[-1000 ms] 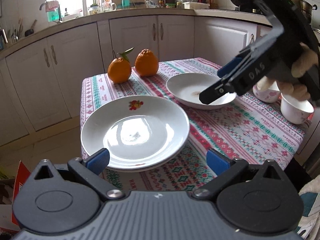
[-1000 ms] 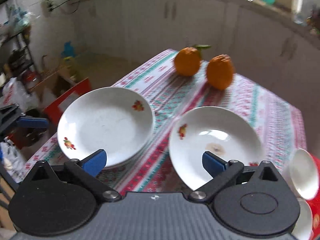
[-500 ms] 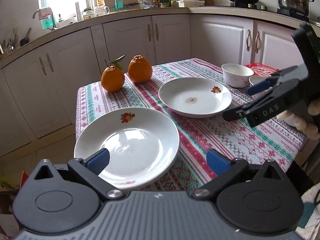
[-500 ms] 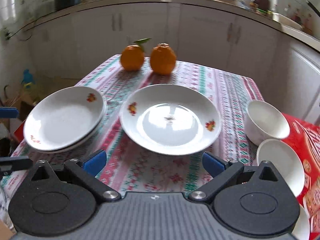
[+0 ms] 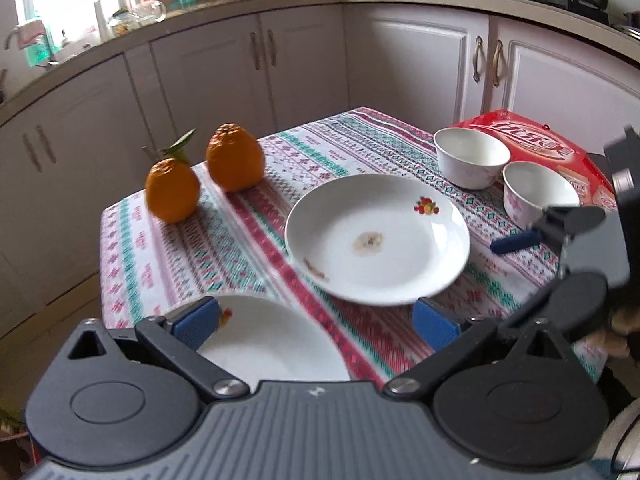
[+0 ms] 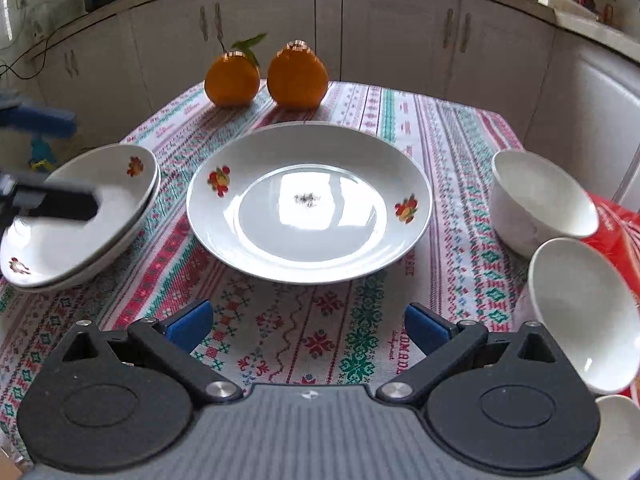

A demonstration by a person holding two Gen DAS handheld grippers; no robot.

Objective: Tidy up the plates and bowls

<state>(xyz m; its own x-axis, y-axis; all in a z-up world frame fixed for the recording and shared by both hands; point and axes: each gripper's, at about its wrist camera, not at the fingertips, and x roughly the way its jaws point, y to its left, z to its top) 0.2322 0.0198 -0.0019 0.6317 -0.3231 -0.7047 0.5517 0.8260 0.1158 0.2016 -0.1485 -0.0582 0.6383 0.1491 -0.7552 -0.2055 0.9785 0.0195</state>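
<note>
- Right wrist view, bottom of the frame: the right gripper (image 6: 308, 326) hangs over bare tablecloth (image 6: 296, 344) with its blue pads spread wide and nothing between them.
- Just past it, at centre frame, the single plate (image 6: 308, 204) lies flat on the cloth, apart from everything else, with a small dark smear in its well.
- I judge this plate to be glazed ceramic: stiff, fairly heavy, slick and breakable. The near rim, which overhangs the cloth slightly, looks like the best place to pinch; a shallow bite could slip.
- At left of the frame, the stacked plates (image 6: 120, 184) sit nested near the table edge, a likely home for the loose one.
- At right, three white bowls (image 6: 536, 200) crowd against a red box (image 6: 616, 224); their thin upright walls suit a rim grip, and they probably weigh less.
- Top centre, two oranges (image 6: 264, 76) sit at the far edge.
- Left wrist view, lower frame: the left gripper (image 5: 316, 322) is likewise wide open and empty, above the stack's rim.
</note>
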